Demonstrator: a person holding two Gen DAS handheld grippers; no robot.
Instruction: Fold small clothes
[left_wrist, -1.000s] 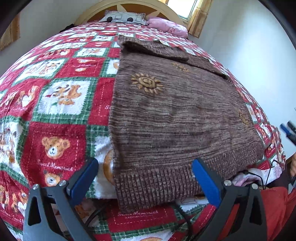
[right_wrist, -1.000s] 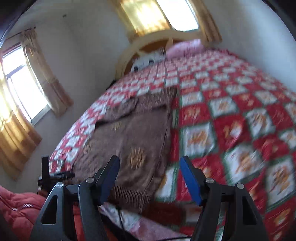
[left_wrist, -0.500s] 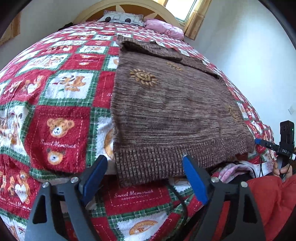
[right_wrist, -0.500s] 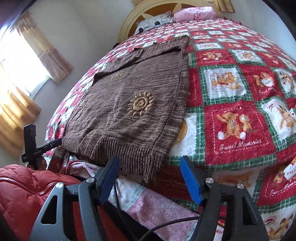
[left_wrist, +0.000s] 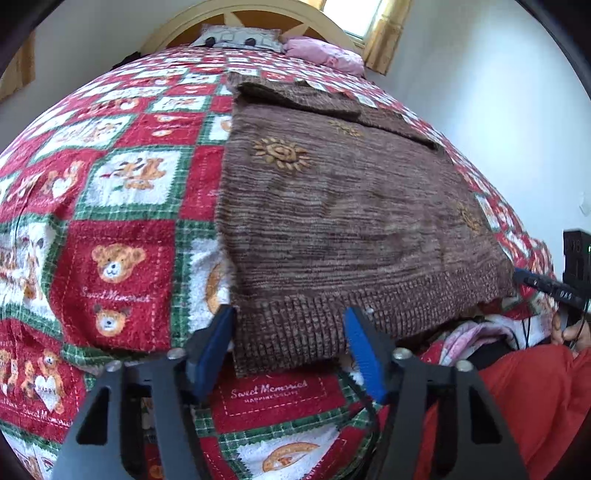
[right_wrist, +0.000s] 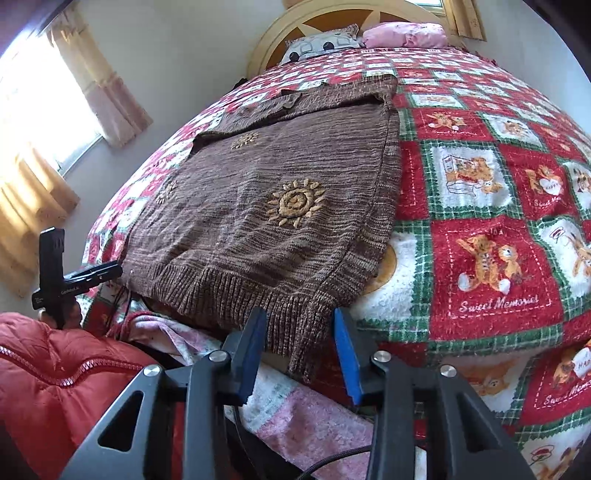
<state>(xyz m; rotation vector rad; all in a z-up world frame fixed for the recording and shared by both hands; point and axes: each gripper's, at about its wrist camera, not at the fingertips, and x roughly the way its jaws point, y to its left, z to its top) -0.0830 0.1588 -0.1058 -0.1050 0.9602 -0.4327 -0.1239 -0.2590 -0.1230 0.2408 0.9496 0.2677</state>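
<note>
A brown knit sweater (left_wrist: 343, 206) with orange sun motifs lies flat on the bed, its ribbed hem hanging over the near edge; it also shows in the right wrist view (right_wrist: 266, 206). My left gripper (left_wrist: 291, 332) is open, its blue fingers either side of the hem's left corner. My right gripper (right_wrist: 299, 332) is open, its fingers straddling the hem's right corner. Neither has closed on the fabric. Each gripper shows in the other's view, at the hem's far corner: the right one (left_wrist: 546, 286) and the left one (right_wrist: 74, 282).
A red, green and white teddy-bear blanket (left_wrist: 118, 229) covers the bed (right_wrist: 495, 236). Pillows (right_wrist: 402, 33) lie by the wooden headboard. A red padded jacket (right_wrist: 55, 373) is at the near edge. Curtained windows (right_wrist: 33, 122) stand to one side.
Both grippers have moved in toward the sweater's hem and their jaws have narrowed around its two corners. The sweater has not moved.
</note>
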